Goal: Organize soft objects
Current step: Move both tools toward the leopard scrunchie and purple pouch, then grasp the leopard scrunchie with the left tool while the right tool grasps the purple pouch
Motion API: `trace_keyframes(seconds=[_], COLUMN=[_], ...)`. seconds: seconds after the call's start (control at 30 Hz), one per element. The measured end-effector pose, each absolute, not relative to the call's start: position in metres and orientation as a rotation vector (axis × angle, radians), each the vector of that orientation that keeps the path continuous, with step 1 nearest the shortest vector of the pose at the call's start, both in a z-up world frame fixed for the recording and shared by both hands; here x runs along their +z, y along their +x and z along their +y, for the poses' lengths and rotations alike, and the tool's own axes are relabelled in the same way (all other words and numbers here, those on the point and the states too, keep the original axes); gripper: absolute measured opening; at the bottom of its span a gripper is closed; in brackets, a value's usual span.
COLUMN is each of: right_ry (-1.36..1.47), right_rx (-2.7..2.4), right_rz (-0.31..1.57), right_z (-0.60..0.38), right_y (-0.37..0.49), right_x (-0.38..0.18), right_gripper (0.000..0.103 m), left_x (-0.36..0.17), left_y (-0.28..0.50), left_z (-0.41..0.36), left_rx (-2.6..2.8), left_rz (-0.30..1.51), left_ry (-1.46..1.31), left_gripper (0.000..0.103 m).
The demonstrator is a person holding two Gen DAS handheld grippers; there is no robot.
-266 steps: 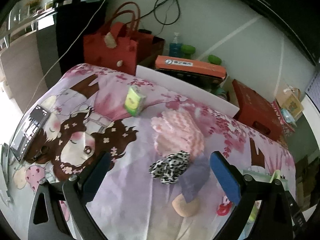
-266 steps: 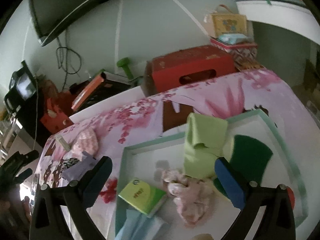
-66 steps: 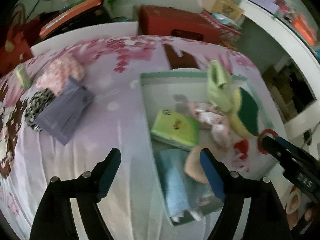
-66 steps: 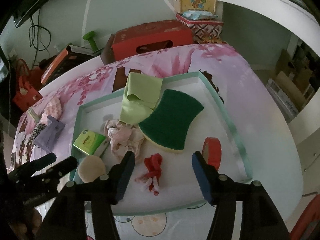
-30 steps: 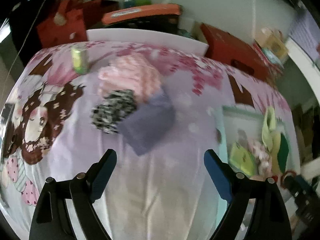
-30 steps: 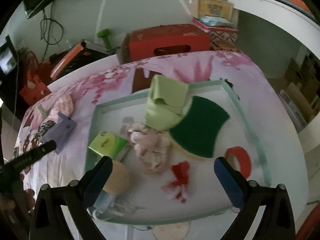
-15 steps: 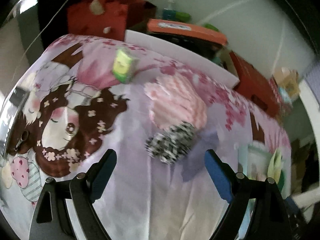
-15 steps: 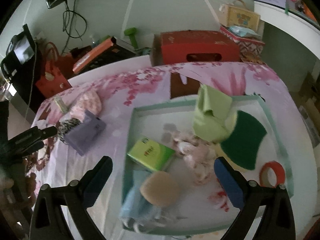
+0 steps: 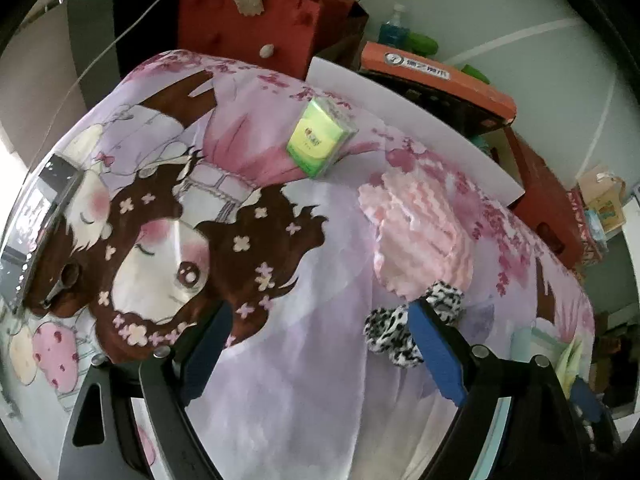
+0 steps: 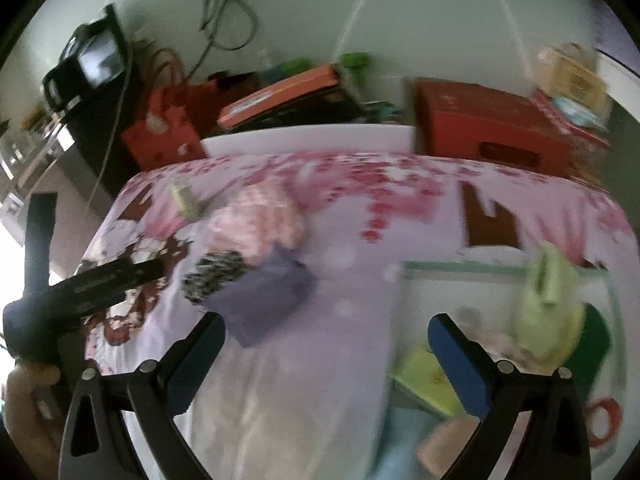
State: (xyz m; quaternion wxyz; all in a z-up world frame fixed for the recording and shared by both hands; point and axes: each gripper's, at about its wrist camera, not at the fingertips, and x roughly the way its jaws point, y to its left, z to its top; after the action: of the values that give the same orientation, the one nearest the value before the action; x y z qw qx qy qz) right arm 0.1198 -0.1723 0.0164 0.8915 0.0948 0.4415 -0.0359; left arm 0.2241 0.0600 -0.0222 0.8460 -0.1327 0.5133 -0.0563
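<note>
Soft objects lie loose on the printed bedsheet (image 9: 312,392), both tongs released above them.

Left gripper (image 9: 316,350) stands wide with nothing between its pads; the black-and-white scrunchie (image 9: 394,330) lies just behind its right finger, touching the pink knit cloth (image 9: 420,236). Right gripper (image 10: 326,354), also spread and empty, hovers near the purple pouch (image 10: 268,300), beside the tray (image 10: 460,266).

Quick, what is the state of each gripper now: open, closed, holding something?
Left gripper: open, holding nothing.
Right gripper: open, holding nothing.
</note>
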Motion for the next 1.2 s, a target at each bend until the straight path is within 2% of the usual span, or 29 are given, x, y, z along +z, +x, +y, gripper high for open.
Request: trace_keyframes(seconds=[0.4, 0.93, 1.13, 1.2], right_ry=[0.281, 0.342, 0.321, 0.289], right_rx=[0.022, -0.024, -0.026, -0.031], right_rz=[0.971, 1.026, 1.034, 1.042], right_z=[-0.133, -0.136, -0.139, -0.136], right_y=[0.178, 0.196, 0.193, 0.191], right_x=[-0.032, -0.078, -0.08, -0.081], right_gripper=[0.103, 0.103, 0.098, 0.093], left_x=[-0.034, -0.043, -0.042, -0.042], left_y=[0.235, 0.233, 0.232, 0.231], left_z=[0.066, 0.064, 0.056, 0.052], left_rx=[-0.061, -0.055, -0.087, -0.109], left_rz=[1.079, 1.125, 1.138, 1.146], left_ry=[-0.32, -0.335, -0.351, -0.367], left_gripper=[0.089, 0.089, 0.089, 0.089])
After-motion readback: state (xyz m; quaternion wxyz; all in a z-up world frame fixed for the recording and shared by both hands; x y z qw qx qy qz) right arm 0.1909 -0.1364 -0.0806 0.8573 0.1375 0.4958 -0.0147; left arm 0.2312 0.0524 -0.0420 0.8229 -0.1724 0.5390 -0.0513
